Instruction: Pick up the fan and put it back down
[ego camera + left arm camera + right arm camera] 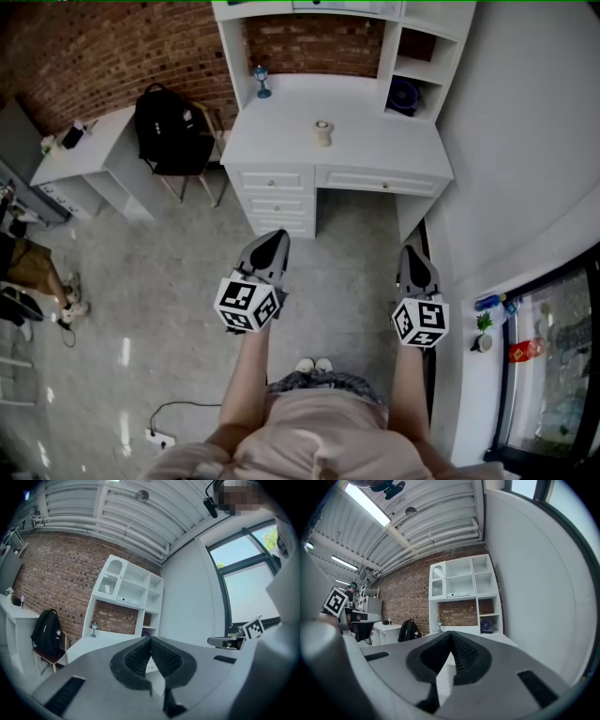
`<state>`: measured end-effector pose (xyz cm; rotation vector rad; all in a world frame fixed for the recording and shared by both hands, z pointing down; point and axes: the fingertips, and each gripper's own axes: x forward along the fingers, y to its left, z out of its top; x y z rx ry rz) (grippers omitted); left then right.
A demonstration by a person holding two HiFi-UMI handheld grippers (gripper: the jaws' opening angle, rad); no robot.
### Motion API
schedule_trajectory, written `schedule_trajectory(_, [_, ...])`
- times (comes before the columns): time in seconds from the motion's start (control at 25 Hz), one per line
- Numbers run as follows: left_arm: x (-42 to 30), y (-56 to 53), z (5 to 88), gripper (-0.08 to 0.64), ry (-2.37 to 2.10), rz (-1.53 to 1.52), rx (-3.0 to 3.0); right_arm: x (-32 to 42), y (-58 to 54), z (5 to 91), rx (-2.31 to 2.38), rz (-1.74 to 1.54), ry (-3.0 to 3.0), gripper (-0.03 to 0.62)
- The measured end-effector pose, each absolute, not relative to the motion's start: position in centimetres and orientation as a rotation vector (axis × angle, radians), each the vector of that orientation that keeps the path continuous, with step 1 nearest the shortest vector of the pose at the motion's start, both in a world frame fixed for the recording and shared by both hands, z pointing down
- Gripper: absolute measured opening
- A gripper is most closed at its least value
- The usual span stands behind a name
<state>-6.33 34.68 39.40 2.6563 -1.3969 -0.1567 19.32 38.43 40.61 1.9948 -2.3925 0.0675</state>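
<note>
The fan (pixel 405 97) is small, dark and round, and stands in the lower right cubby of the white desk's hutch (pixel 427 56). It shows as a purple disc in the right gripper view (pixel 486 626) and only as a dim spot in the left gripper view (pixel 146 633). My left gripper (pixel 272 246) and right gripper (pixel 415 262) hang side by side over the floor in front of the desk, well short of the fan. Both point level toward the desk. The left gripper (pixel 151 639) and the right gripper (pixel 451 635) are each shut with nothing between the jaws.
The white desk (pixel 281 141) carries a small blue goblet-shaped lamp (pixel 262 82) and a small pale object (pixel 323 133). A black backpack (pixel 169 127) sits on a chair to its left, beside a white side table (pixel 89 155). A power strip (pixel 159 438) lies on the floor.
</note>
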Motion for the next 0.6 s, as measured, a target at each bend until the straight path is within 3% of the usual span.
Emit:
schedule_trajectory(0.12, [-6.5, 34.8, 39.6, 0.028, -1.394, -0.15, 2.657, 18.7, 38.4, 40.6, 1.97, 0.076, -2.423, 0.017])
schedule_trajectory(0.36, [-7.2, 34.8, 39.6, 0.028, -1.391, -0.145, 2.652, 17.6, 38.1, 39.4, 1.952, 0.084, -2.493, 0.245])
schedule_trajectory(0.6, [-8.2, 34.8, 39.9, 0.028, -1.386, -0.142, 2.644, 16.1, 37.7, 38.8, 1.937, 0.068, -2.511, 0.376])
